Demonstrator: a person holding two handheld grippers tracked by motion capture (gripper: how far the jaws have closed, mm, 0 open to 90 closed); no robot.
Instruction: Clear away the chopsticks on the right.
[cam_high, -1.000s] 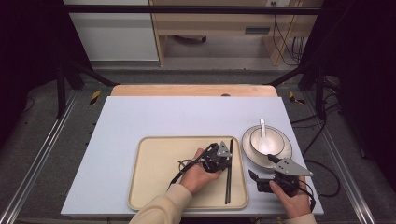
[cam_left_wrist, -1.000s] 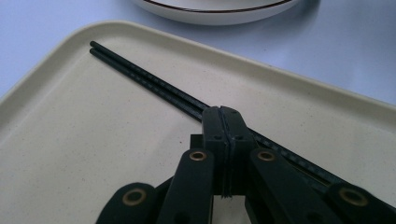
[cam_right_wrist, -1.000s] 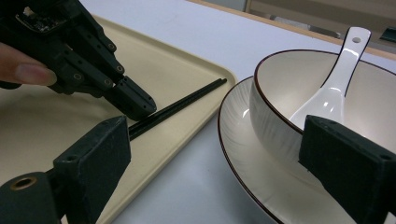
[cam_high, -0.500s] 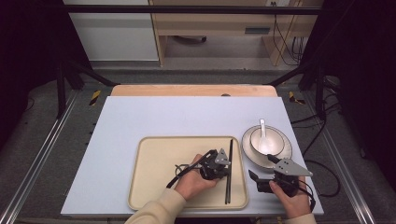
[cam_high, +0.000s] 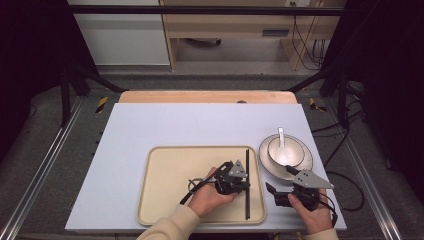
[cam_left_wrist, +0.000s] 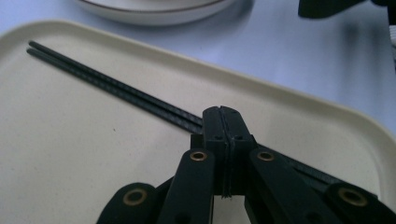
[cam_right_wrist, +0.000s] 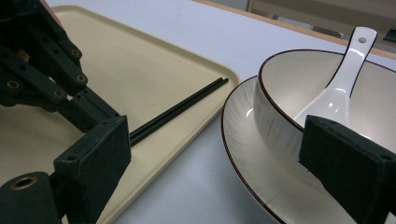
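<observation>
A pair of black chopsticks (cam_high: 247, 200) (cam_left_wrist: 116, 88) (cam_right_wrist: 187, 105) lies lengthwise along the right side of a beige tray (cam_high: 170, 195) (cam_left_wrist: 70, 154) (cam_right_wrist: 140, 65). My left gripper (cam_high: 243, 184) (cam_left_wrist: 223, 126) is shut, its tips right over the chopsticks' middle. Whether they touch the sticks I cannot tell. My right gripper (cam_high: 274, 195) (cam_right_wrist: 219, 186) is wide open and holds nothing, low over the table between the tray and a plate. A white bowl (cam_high: 292, 147) (cam_right_wrist: 280, 107) with a white spoon (cam_high: 281, 142) (cam_right_wrist: 341, 79) stands on that plate (cam_high: 305, 167) (cam_right_wrist: 252, 154).
The tray and plate rest on a pale blue table top (cam_high: 200, 125) with a wooden edge (cam_high: 205, 96) at the back. Metal frame rails (cam_high: 45, 165) run along both sides. The plate sits close to the tray's right rim.
My left gripper has slid toward the near side along the chopsticks. The sticks' near end has swung slightly right, so they lie straighter. The right gripper has stayed put.
</observation>
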